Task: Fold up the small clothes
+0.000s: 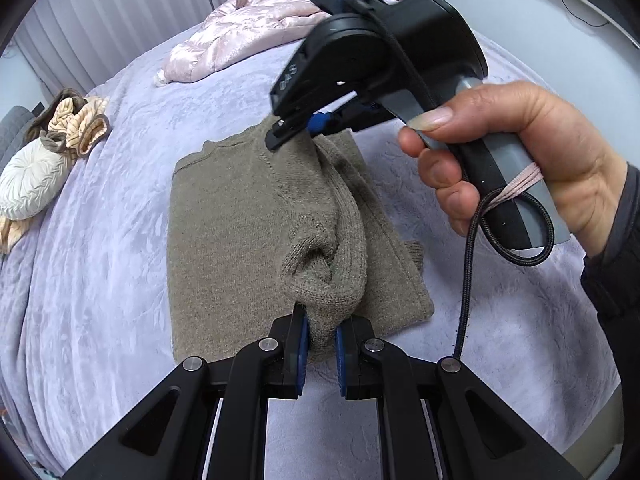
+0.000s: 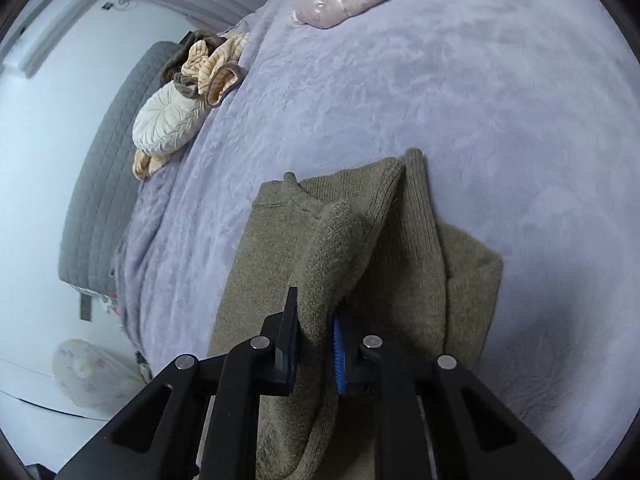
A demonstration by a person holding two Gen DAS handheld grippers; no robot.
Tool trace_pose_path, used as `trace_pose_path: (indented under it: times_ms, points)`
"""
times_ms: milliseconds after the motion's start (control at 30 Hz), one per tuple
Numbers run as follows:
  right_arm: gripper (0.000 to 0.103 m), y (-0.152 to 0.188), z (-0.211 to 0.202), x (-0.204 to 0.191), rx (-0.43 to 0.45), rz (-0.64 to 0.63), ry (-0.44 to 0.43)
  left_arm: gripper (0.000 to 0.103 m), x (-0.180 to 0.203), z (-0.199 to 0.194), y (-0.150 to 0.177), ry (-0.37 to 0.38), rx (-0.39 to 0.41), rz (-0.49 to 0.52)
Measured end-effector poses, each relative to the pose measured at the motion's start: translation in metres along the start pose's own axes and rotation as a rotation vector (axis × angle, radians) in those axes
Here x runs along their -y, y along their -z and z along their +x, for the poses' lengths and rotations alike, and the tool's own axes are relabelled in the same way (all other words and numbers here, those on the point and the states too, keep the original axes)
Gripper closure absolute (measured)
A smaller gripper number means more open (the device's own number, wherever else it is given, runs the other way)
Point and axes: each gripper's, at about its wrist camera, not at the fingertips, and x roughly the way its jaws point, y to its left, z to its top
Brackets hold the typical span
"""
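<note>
— Where is the sweater (image 1: 240, 216)?
— Laid on the bed (image 1: 120, 160), 1 fold lifted.
— How is it held?
— Knit is pinched by the left gripper (image 1: 322, 344) and the right gripper (image 2: 316, 354).

We're looking at an olive-brown knit sweater (image 1: 224, 232) lying mostly flat on the lavender blanket (image 1: 100, 240), partly folded. Its right side is being lifted into a raised ridge, bunching along the fold, ribbed cuff (image 1: 414, 252) sticking out at the right edge.
</note>
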Motion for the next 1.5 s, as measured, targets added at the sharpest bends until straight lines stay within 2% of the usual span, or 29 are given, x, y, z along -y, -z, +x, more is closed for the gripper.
trace_pose_path:
  times_ms: [67, 233, 433, 533, 733, 767, 833, 867, 900, 933, 1000, 1067, 1167, 1233, 1267, 1400, 1467, 1500]
  points:
    - [0.088, -0.003, -0.009, -0.011, 0.023, -0.049, 0.034, 0.091, 0.004, -0.004, -0.001, 0.001, 0.007, 0.004]
    - [0.089, -0.006, -0.032, -0.019, 0.073, -0.103, 0.047, 0.091, 0.013, -0.005, -0.002, 0.010, 0.016, 0.021]
    - [0.089, 0.002, -0.009, 0.018, 0.027, -0.043, 0.096, 0.091, 0.022, 0.028, 0.004, 0.021, -0.044, 0.041]
    - [0.089, 0.006, -0.006, 0.035, 0.029, -0.008, 0.086, 0.091, 0.028, 0.043, 0.008, 0.020, -0.070, 0.049]
    - [0.089, 0.004, -0.014, 0.032, 0.052, -0.039, 0.094, 0.090, 0.031, 0.051, 0.010, 0.021, -0.038, 0.072]
    - [0.089, 0.005, -0.010, 0.031, 0.041, -0.055, 0.121, 0.082, 0.031, 0.055, 0.012, 0.024, -0.040, 0.075]
    - [0.088, 0.008, -0.003, 0.032, 0.027, -0.066, 0.158, 0.059, 0.030, 0.057, 0.016, 0.066, -0.041, 0.071]
    - [0.084, 0.009, -0.003, 0.033, 0.024, -0.059, 0.146, 0.029, 0.028, 0.055, 0.017, 0.074, -0.033, 0.063]
    - [0.079, 0.009, -0.004, 0.034, 0.020, -0.046, 0.142, 0.004, 0.026, 0.053, 0.019, 0.077, -0.026, 0.053]
    - [0.073, 0.009, -0.007, 0.035, 0.013, -0.032, 0.147, 0.001, 0.024, 0.049, 0.021, 0.083, -0.012, 0.040]
    - [0.058, 0.010, -0.020, 0.035, 0.029, -0.028, 0.166, 0.001, 0.019, 0.037, 0.028, 0.113, 0.018, 0.042]
    - [0.052, 0.016, -0.043, 0.032, 0.077, -0.031, 0.191, 0.001, 0.007, 0.018, 0.040, 0.152, 0.056, 0.049]
    - [0.050, 0.039, -0.084, 0.013, 0.149, -0.086, 0.161, 0.001, -0.026, -0.010, 0.065, 0.221, 0.117, 0.009]
    - [0.037, 0.065, -0.103, -0.006, 0.174, -0.146, 0.131, 0.001, -0.056, -0.020, 0.078, 0.242, 0.148, -0.037]
    - [0.031, 0.079, -0.108, -0.016, 0.177, -0.172, 0.105, 0.001, -0.071, -0.023, 0.079, 0.227, 0.154, -0.067]
    - [0.029, 0.126, -0.095, -0.043, 0.129, -0.175, -0.091, 0.001, -0.131, -0.005, 0.080, 0.151, 0.123, -0.249]
    - [0.029, 0.141, -0.077, -0.046, 0.090, -0.142, -0.181, 0.001, -0.158, 0.013, 0.080, 0.156, 0.094, -0.351]
    - [0.029, 0.148, -0.067, -0.047, 0.078, -0.135, -0.194, 0.001, -0.167, 0.021, 0.080, 0.170, 0.086, -0.387]
